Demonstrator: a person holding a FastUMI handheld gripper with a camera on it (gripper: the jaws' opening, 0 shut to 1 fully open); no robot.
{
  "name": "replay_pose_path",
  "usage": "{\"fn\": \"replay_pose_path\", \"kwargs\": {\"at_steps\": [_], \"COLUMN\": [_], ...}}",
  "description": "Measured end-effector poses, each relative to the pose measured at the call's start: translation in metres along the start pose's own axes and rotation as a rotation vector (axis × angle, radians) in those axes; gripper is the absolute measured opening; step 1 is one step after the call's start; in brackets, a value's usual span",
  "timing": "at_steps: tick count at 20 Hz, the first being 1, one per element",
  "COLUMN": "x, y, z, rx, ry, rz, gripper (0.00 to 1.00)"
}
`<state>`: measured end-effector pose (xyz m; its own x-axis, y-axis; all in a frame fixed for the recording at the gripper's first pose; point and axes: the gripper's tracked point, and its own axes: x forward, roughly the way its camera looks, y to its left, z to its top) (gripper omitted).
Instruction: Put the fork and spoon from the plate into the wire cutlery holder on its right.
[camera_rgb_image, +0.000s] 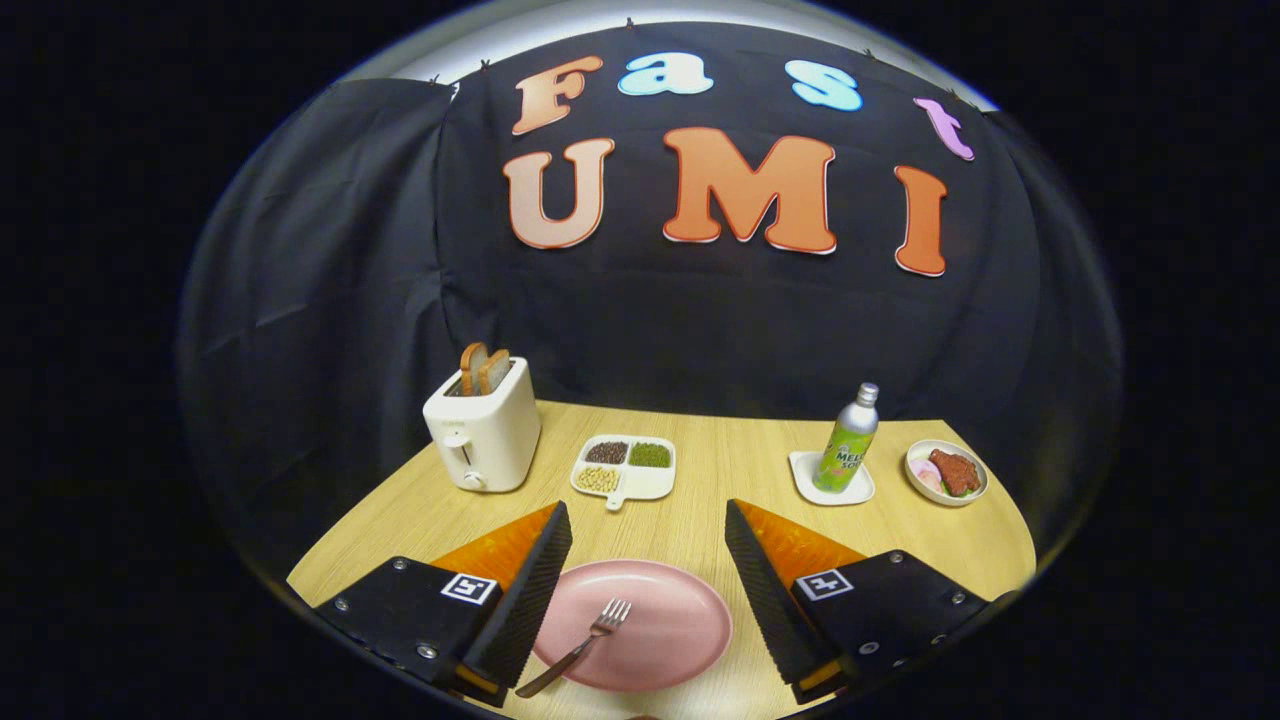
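A pink plate (680, 630) lies on the wooden table between my two fingers. A metal fork (580, 645) rests on the plate's left part, tines pointing away from me, handle running back toward my left finger (525, 600) and over the plate's near rim. My gripper (648, 520) is open, held above the plate, with nothing between the fingers. The right finger (765, 590) stands just past the plate's right rim.
Beyond the fingers stand a white toaster (483, 432) with two bread slices, a white divided dish of beans (625, 466), a green drink bottle (847, 448) on a small white tray, and a bowl of food (946, 472) at the far right.
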<state>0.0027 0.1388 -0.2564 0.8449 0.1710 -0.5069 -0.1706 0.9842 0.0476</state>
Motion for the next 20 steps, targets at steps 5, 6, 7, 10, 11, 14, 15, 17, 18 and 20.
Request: {"fn": "replay_pose_path", "kwargs": {"at_steps": [5,6,7,10,11,14,15,17,18,20], "x": [0.015,0.018,0.018,0.020,0.020,0.020,0.020,0.017,0.017,0.014], "y": [0.014,0.020,0.024,0.034,0.037,0.044,0.043,0.041,0.042,0.040], "z": [-0.073,-0.089,-0.103,-0.139,-0.147,-0.169,-0.175,-0.188,-0.195,-0.206], "rx": [-0.002,0.002,0.002,0.001,0.006,0.012,0.006,0.006,0.017,0.028], "ry": [0.259,0.311,0.365,0.486,0.516,0.592,0.613,0.658,0.682,0.727], "rz": [0.020,0.028,0.033,0.042,0.038,0.034,0.026,0.011,0.011,0.009], "gripper": [0.93,0.93,0.93,0.88,0.86,0.77,0.74,0.70,0.65,0.59]}}
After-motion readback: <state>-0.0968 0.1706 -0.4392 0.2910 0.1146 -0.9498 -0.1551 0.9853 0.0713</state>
